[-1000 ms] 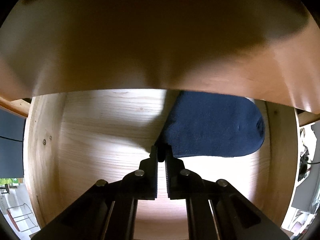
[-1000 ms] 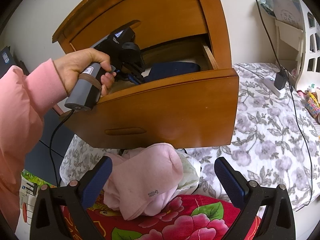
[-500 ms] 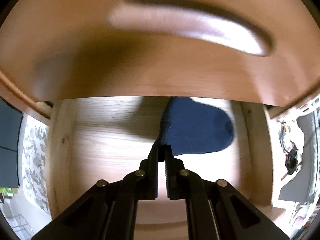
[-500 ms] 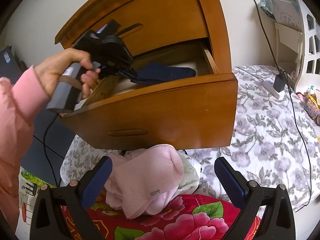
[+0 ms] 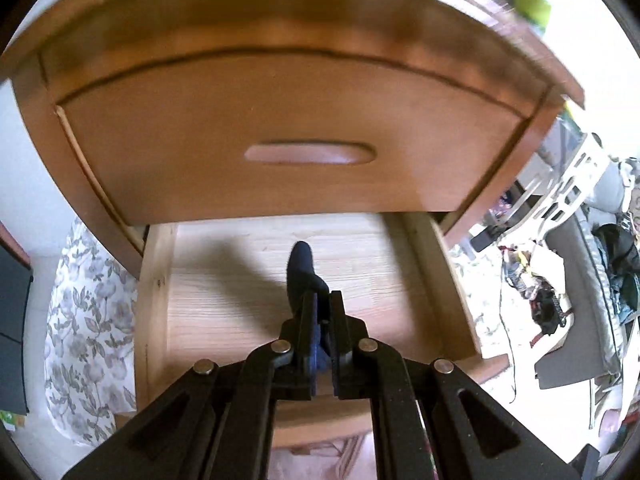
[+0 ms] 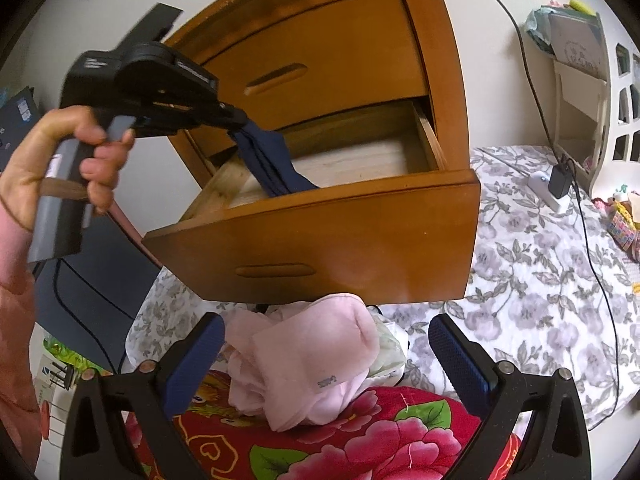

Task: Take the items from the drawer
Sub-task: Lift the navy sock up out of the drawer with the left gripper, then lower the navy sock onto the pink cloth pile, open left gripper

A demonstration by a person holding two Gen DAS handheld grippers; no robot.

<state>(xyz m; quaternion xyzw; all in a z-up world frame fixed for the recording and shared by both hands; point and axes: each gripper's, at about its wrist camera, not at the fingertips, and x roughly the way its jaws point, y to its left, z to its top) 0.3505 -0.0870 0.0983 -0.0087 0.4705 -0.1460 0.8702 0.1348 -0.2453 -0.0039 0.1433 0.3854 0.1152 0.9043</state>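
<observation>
A navy sock hung from the left gripper, its jaws pinching one end, the free end trailing inside the open drawer toward its left front corner. The lift looked best carried straight up until the toe cleared the front edge. The right gripper waited, jaws spread and empty, over a pink sock below.

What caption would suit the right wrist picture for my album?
A hand-held left gripper lifts a navy sock out of the open wooden drawer.
</observation>
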